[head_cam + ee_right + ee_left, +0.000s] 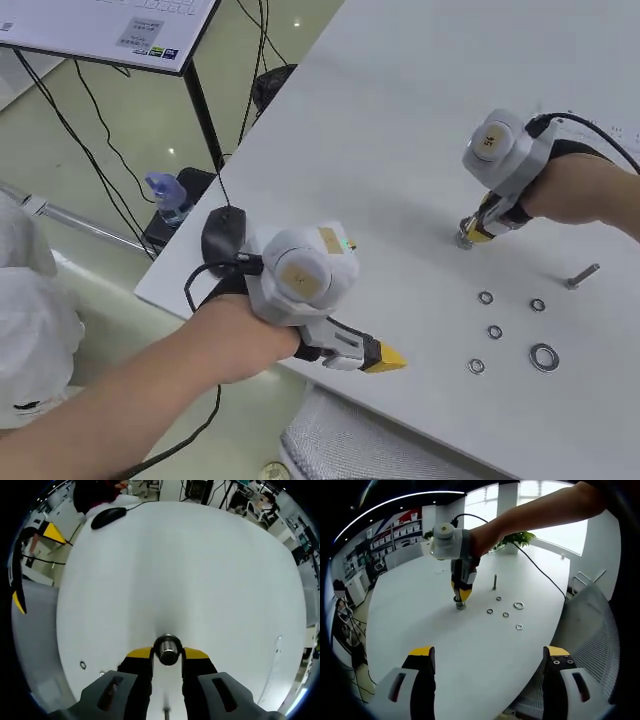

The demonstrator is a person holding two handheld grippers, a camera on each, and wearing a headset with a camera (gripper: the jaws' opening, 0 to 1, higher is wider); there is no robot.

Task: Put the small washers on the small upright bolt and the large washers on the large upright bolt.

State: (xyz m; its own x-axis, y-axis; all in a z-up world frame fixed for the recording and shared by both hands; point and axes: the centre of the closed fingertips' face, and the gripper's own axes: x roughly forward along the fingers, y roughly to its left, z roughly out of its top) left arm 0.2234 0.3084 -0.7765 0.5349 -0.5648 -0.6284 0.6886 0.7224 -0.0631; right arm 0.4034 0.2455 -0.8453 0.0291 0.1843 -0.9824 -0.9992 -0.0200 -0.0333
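Observation:
My right gripper (470, 236) is shut on the large bolt (464, 241), holding it down on the white table (400, 120). The bolt's round end (168, 650) shows between the yellow-tipped jaws of that gripper (168, 656). Seen from the left gripper view, the right gripper (460, 594) pins the bolt (460, 604) to the tabletop. A thin small bolt (581, 276) (494, 581) stands apart to its right, seemingly upright. Several small washers (485, 297) (490, 611) and one large washer (544, 356) (519, 605) lie flat nearby. My left gripper (385, 358) (490, 665) hovers open at the table's near edge, holding nothing.
A black mouse (222, 235) (108, 515) with its cable lies by the table's left corner. A grey mesh chair (350, 445) sits below the near edge. A second desk (110, 30) stands beyond the left side, with a bottle (165, 195) on the floor.

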